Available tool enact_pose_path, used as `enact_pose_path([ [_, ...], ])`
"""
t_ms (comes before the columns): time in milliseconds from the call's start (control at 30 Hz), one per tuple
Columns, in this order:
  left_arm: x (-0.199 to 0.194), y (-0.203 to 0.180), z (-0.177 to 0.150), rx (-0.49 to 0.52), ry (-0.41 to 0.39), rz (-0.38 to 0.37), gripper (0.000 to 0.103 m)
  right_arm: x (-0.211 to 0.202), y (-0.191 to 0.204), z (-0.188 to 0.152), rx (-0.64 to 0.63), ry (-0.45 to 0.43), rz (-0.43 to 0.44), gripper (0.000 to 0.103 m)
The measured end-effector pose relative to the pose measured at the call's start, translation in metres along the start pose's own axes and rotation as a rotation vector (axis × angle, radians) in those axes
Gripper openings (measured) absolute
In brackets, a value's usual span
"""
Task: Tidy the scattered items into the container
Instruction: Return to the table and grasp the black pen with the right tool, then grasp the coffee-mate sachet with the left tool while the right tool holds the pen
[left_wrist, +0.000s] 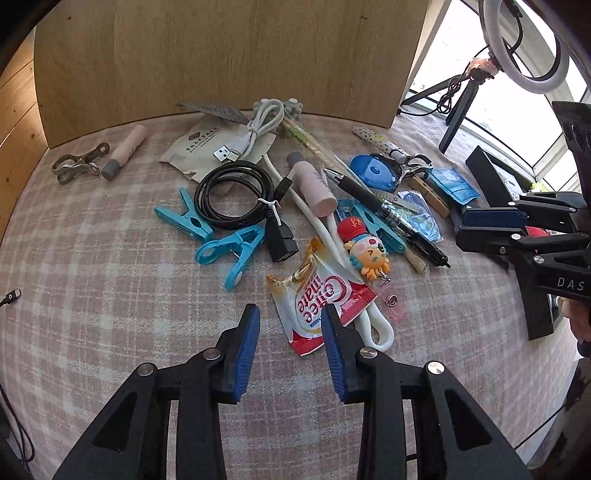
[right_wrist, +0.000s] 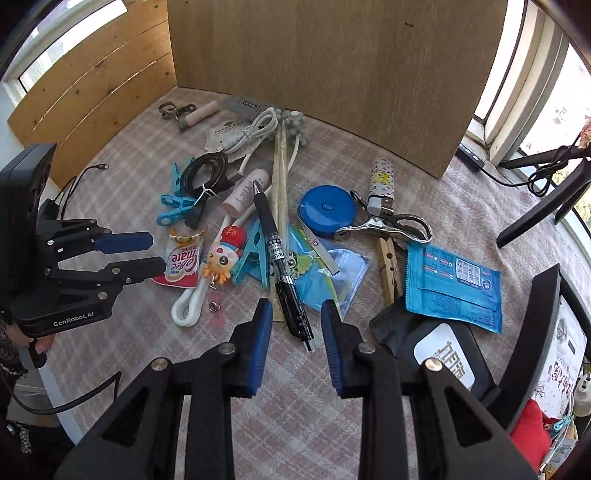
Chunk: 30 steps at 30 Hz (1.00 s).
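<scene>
Pen (right_wrist: 281, 258) sits at 12 o'clock between right tool (right_wrist: 296, 314) pads, still apart, nothing clamped; best centre it, then squeeze mid-barrel.

A pink plaid cloth (left_wrist: 110, 295) covers the table ahead, a tall wood board (right_wrist: 332, 74) stands at its far edge, plank panelling (right_wrist: 92, 85) lies left, and bright windows (left_wrist: 509, 103) with a ring light (left_wrist: 532, 79) lie right.
</scene>
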<state>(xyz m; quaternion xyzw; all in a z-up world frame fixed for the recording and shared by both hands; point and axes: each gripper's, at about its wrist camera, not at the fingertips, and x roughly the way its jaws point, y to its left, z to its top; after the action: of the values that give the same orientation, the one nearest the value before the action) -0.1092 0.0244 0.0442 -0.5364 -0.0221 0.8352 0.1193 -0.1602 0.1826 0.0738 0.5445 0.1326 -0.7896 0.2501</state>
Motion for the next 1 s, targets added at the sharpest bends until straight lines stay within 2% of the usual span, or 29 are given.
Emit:
enact_pose_path([
  [200, 0.009, -0.003, -0.001, -0.009, 0.013, -0.01, 0.031, 0.022, 0.009, 0.01, -0.094, 0.034, -0.051, 0.027],
  [467, 0.015, -0.005, 0.004, -0.012, 0.019, -0.009, 0.031, 0.039, 0.005, 0.018, -0.1, 0.059, -0.012, 0.027],
  [533, 0.018, -0.005, 0.006, -0.008, 0.02, -0.005, 0.031, 0.039, 0.003, 0.019, -0.078, 0.058, 0.007, 0.022],
  [600, 0.02, -0.005, 0.007, -0.008, 0.022, -0.005, 0.025, 0.039, 0.001, 0.02, -0.064, 0.061, 0.022, 0.017],
  [633, 0.021, -0.004, 0.007, -0.012, 0.024, -0.007, 0.018, 0.039, 0.001, 0.02, -0.061, 0.062, 0.027, 0.016],
  [667, 0.022, -0.003, 0.008, -0.019, 0.021, -0.011, 0.016, 0.038, 0.001, 0.019, -0.056, 0.063, 0.034, 0.016],
  [767, 0.022, 0.001, 0.007, -0.039, 0.014, -0.026, 0.012, 0.036, -0.002, 0.016, -0.029, 0.062, 0.044, 0.016],
  [1000, 0.015, 0.0, 0.004, -0.036, -0.014, -0.013, 0.007, 0.022, -0.016, -0.002, 0.09, 0.025, 0.09, 0.015],
])
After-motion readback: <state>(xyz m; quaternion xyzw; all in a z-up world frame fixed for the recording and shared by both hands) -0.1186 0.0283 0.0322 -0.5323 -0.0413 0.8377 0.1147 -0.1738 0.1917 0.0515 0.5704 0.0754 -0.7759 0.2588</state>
